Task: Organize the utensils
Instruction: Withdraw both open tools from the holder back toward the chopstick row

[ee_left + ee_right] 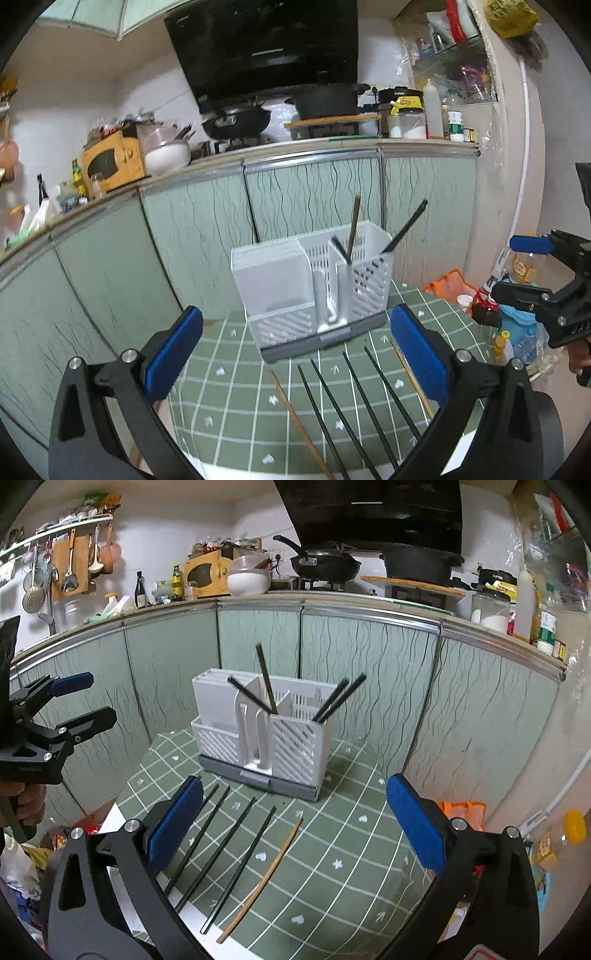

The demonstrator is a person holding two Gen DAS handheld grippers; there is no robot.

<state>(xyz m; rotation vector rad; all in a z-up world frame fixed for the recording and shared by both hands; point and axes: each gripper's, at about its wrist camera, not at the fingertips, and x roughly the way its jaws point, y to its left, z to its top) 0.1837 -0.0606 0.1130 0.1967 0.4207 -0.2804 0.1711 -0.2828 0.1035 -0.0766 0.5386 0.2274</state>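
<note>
A white slotted utensil holder (pixel 314 288) (pixel 258 731) stands on the green checked tablecloth (pixel 229 387) (pixel 351 830). Inside it lean a brown chopstick (pixel 354 229) (pixel 266 679) and several black ones (pixel 406 225) (pixel 340 698). Several black chopsticks (pixel 332 398) (pixel 221 845) lie loose in front of the holder. A wooden one (pixel 295 417) (pixel 266 875) lies beside them, and another wooden one (pixel 410 376) is partly hidden by a finger. My left gripper (pixel 295 354) (pixel 88 699) hovers open above them, holding nothing. My right gripper (pixel 295 827) (pixel 513 269) is open and empty too.
Green cabinet doors (pixel 369 672) wall in the table's far side, under a counter with a wok (pixel 325 565) and a pot (pixel 417 565). An orange bag (pixel 447 284) and bottles (pixel 504 347) sit beyond the table's right edge. A hand (pixel 29 805) grips the left tool.
</note>
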